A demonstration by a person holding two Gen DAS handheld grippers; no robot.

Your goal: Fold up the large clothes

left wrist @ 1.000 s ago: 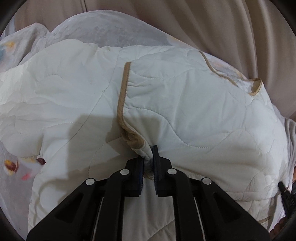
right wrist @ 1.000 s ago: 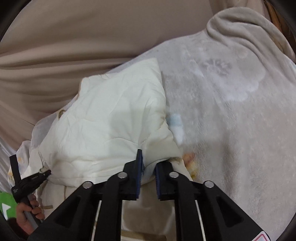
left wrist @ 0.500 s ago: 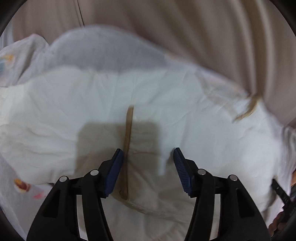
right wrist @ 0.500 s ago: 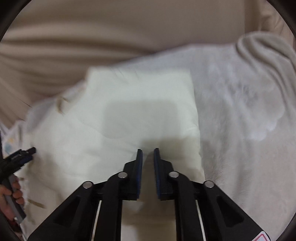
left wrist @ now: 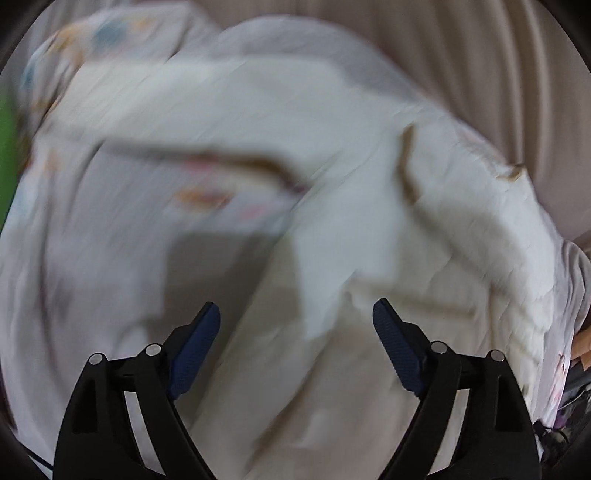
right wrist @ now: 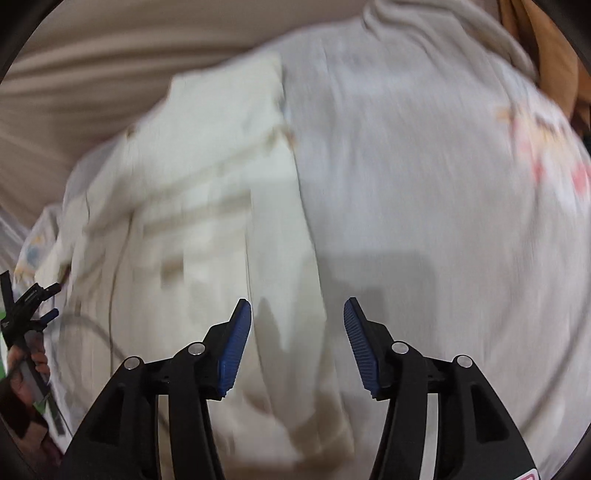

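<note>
A cream quilted blanket [left wrist: 424,236] with tan trim lies folded on the bed; both views are blurred by motion. In the right wrist view the folded blanket [right wrist: 207,206] fills the left half, its right edge running down the middle. My left gripper [left wrist: 295,321] hangs above the blanket's left part, its jaws opening wide, nothing between the blue pads. My right gripper [right wrist: 297,314] hovers over the blanket's right edge, jaws opening, nothing gripped. The left gripper [right wrist: 37,302] also shows at the left edge of the right wrist view, held by a hand.
A pale patterned bedsheet [right wrist: 443,184] covers the bed around the blanket, also seen as the sheet [left wrist: 110,229] on the left. A beige curtain [left wrist: 480,55] hangs behind the bed. A crumpled grey cover [right wrist: 443,29] lies at the far right.
Both grippers let go of the blanket's edge and opened. Both pulled back toward me, the left one shifting left and the right one shifting right; the folded blanket now lies flat.
</note>
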